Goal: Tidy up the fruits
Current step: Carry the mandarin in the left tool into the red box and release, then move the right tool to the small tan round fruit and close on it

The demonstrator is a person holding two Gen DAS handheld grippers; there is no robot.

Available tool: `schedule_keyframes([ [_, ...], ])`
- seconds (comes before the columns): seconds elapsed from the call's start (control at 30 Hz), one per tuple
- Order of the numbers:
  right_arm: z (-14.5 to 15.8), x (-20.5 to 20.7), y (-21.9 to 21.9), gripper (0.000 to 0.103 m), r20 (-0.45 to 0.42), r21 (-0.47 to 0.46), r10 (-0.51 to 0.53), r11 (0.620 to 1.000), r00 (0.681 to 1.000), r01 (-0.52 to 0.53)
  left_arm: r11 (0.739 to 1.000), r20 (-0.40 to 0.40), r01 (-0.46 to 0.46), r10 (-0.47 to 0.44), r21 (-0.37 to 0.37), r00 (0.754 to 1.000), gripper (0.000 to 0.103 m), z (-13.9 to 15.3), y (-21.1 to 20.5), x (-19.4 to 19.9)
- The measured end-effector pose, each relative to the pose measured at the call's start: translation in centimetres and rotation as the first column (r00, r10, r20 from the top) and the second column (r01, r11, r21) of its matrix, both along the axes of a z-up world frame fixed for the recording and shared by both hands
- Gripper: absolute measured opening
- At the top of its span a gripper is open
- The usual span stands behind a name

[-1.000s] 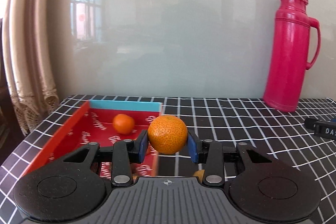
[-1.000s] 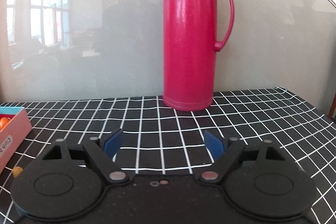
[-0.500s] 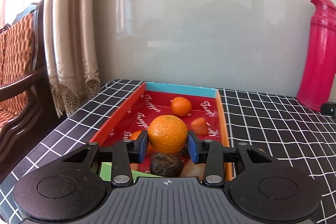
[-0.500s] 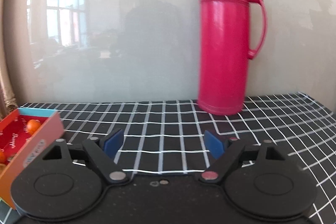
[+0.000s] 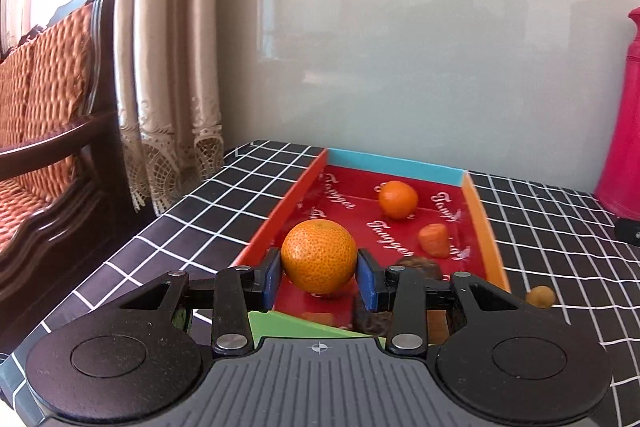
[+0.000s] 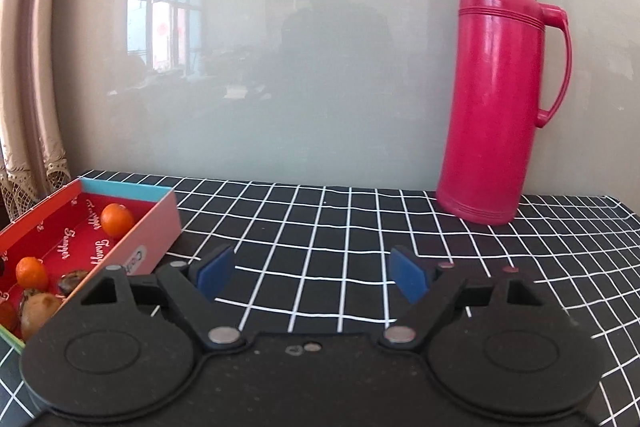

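My left gripper (image 5: 319, 273) is shut on a large orange mandarin (image 5: 319, 255), its blue pads pressed against both sides, and holds it over the near left part of a red box (image 5: 280, 211). In the box lie a smaller mandarin (image 5: 398, 199), an orange-red piece (image 5: 433, 240) and dark fruits (image 5: 418, 264) near the front. A small yellow-brown fruit (image 5: 540, 296) lies on the tablecloth right of the box. My right gripper (image 6: 312, 273) stands open over bare tablecloth, with the red box (image 6: 150, 241) to its left, fruits inside.
A tall pink thermos (image 6: 494, 87) stands at the back right against the glossy wall. A black-and-white checked cloth (image 6: 340, 227) covers the table. A wooden chair (image 5: 52, 131) and lace curtain (image 5: 176, 75) stand past the table's left edge. A small black object (image 5: 628, 231) lies near the thermos.
Both views have swung leftward. The left gripper carried the mandarin from right of the box to over its near left part. The box has come into the right wrist view.
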State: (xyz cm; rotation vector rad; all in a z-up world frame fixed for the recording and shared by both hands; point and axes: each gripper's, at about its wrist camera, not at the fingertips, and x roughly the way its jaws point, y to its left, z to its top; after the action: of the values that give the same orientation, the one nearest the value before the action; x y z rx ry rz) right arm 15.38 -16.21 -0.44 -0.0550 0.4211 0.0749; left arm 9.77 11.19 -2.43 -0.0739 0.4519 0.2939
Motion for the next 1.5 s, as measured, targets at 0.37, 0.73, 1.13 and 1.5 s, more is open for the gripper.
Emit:
schedule_keyframes([
  [0.37, 0.0, -0.2, -0.3, 0.084, 0.002, -0.008, 0.001, 1.000, 1.000, -0.001, 0.998, 0.073, -0.052, 0.049, 0.042, 0.996, 0.088, 0.4, 0.2, -0.7],
  [0.73, -0.1, -0.5, -1.1, 0.084, 0.002, -0.011, 0.020, 1.000, 1.000, -0.020, 0.989, 0.151, -0.096, 0.078, 0.111, 0.985, 0.103, 1.1, -0.8, -0.9],
  [1.13, -1.4, -0.8, 1.0, 0.085, -0.042, -0.064, 0.145, 0.987, 0.989, -0.148, 0.990, 0.130, -0.095, 0.082, 0.100, 0.988, 0.103, 0.8, -0.2, -0.3],
  [1.5, -2.2, -0.7, 4.2, 0.094, -0.089, -0.083, 0.180, 0.979, 0.980, -0.188, 0.991, 0.129, -0.102, 0.089, 0.092, 0.988, 0.103, 0.9, 0.3, -0.5],
])
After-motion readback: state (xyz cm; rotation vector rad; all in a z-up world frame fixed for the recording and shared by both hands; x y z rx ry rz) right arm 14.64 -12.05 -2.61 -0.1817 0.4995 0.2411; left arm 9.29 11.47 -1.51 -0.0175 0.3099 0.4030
